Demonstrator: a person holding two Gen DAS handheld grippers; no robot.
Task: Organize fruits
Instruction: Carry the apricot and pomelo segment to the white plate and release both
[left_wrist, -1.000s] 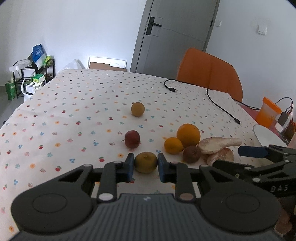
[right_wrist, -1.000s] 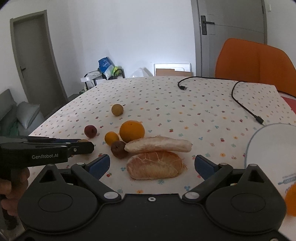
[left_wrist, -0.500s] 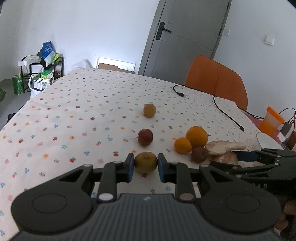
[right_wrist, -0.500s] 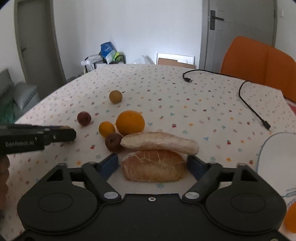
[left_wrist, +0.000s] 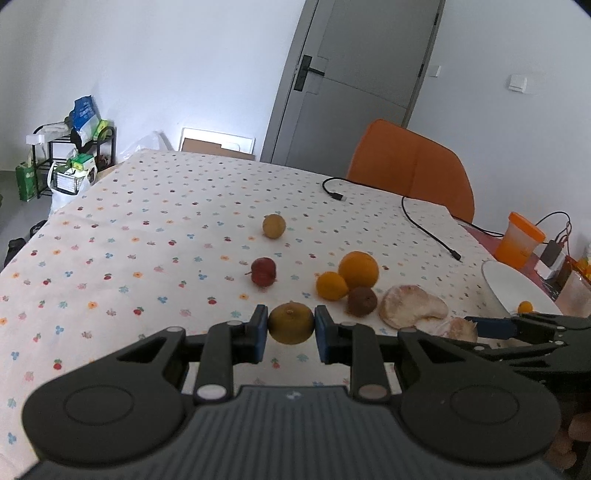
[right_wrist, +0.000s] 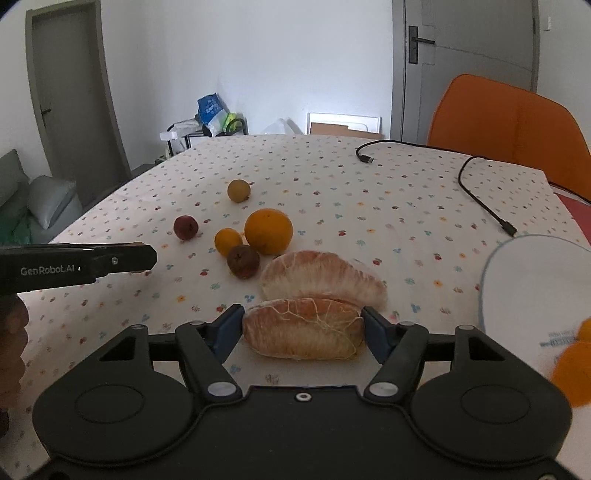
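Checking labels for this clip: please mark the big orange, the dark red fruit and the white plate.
big orange (right_wrist: 268, 230), right wrist view, middle of its rind.
dark red fruit (left_wrist: 263, 271), left wrist view, centre of its skin.
white plate (right_wrist: 532, 280), right wrist view, bare part of its surface.

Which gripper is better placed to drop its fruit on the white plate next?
Right. The right gripper, closed on a pomelo segment, sits beside the white plate. The left gripper, holding a yellow-green fruit, is farther from it.
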